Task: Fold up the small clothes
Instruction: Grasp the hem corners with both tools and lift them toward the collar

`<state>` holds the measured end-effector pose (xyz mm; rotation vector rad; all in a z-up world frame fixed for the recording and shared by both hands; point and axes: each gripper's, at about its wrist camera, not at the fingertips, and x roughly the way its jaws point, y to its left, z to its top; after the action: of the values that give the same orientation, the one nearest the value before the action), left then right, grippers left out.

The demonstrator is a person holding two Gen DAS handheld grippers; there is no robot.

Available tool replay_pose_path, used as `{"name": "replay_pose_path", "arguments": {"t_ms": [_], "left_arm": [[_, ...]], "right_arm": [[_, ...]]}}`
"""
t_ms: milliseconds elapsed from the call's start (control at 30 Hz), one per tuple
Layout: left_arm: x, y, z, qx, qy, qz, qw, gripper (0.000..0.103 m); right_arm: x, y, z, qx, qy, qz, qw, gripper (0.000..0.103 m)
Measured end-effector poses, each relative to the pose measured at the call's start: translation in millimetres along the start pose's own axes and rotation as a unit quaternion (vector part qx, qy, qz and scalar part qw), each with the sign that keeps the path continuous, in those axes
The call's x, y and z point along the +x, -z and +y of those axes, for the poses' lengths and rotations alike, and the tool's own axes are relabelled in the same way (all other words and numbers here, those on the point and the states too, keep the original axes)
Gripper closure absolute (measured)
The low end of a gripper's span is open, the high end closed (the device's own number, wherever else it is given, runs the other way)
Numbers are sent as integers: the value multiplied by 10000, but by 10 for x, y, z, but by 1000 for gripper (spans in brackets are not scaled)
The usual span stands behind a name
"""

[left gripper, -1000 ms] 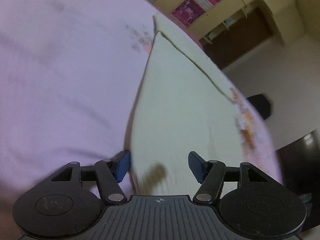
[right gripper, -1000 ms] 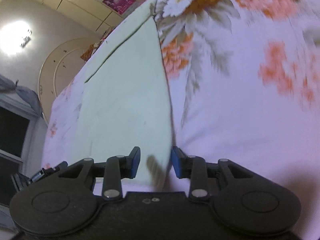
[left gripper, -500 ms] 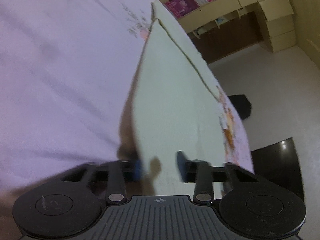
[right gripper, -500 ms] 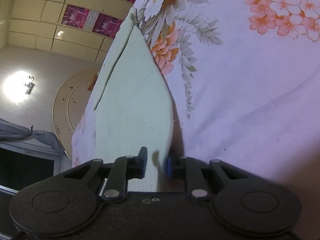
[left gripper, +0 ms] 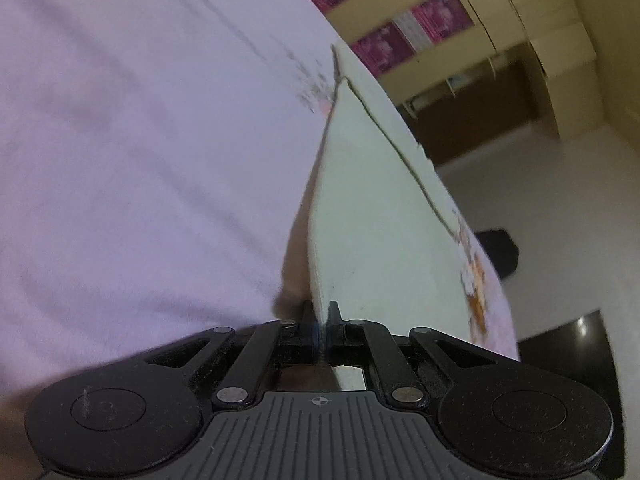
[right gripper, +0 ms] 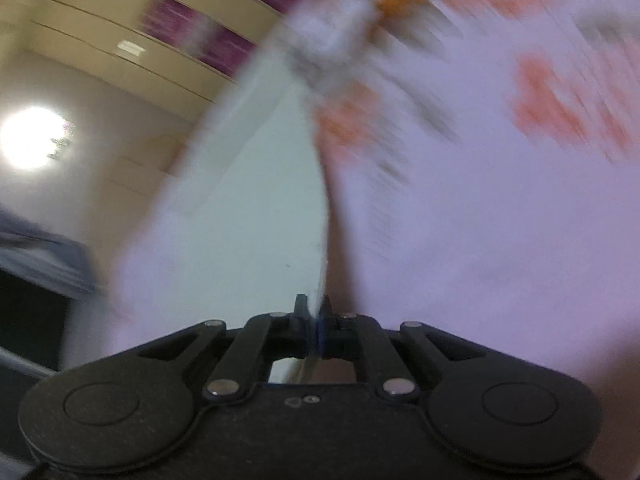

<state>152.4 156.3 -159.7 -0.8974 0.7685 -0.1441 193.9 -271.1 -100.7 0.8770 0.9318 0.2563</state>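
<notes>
Left wrist view: left gripper (left gripper: 322, 320) is clenched on the near left edge of one pale mint garment (left gripper: 376, 216). Fabric is pinched between the two pads, and the edge rises into them as a thin ridge. Garment is flat, matte, fine-ribbed knit, roughly triangular from this angle and tapering to a far point. One dark seam or fold line runs diagonally across it.

Garment lies on a bedsheet (left gripper: 140, 152), soft lilac cotton with faint creases and orange floral print near its right border. Beyond the bed there is pale glossy floor, a dark wooden cabinet (left gripper: 476, 120) and cream cupboard panels. At least three magenta posters (left gripper: 384, 50) are visible. One black object sits on the floor near the bed edge.

Right wrist view is heavily motion-blurred. Right gripper (right gripper: 314, 322) is likewise clamped on the garment's (right gripper: 248, 216) near right edge, cloth between the pads. Sheet (right gripper: 500, 220) on this side shows orange-pink flowers, count unreadable in the blur. One round ceiling light (right gripper: 34, 138) glares on the left, and the cream panels have two magenta patches.

Two grippers, one garment, each near corner held.
</notes>
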Motion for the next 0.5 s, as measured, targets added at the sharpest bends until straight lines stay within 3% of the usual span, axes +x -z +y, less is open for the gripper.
{"name": "replay_pose_path", "arguments": {"t_ms": [100, 233, 367, 500], "left_arm": [[-37, -6, -54, -17, 114, -111, 9999, 100], [-84, -123, -152, -110, 301, -287, 9991, 100], [-35, -363, -409, -253, 494, -434, 9975, 100], [112, -686, -653, -228, 464, -581, 9970, 100]], "right_arm": [[-49, 16, 19, 158, -373, -212, 9990, 98], [-33, -87, 61, 143, -424, -297, 9986, 98], [-30, -256, 248, 96, -682, -514, 9963, 98], [58, -583, 428, 186, -858, -700, 9937, 98]]}}
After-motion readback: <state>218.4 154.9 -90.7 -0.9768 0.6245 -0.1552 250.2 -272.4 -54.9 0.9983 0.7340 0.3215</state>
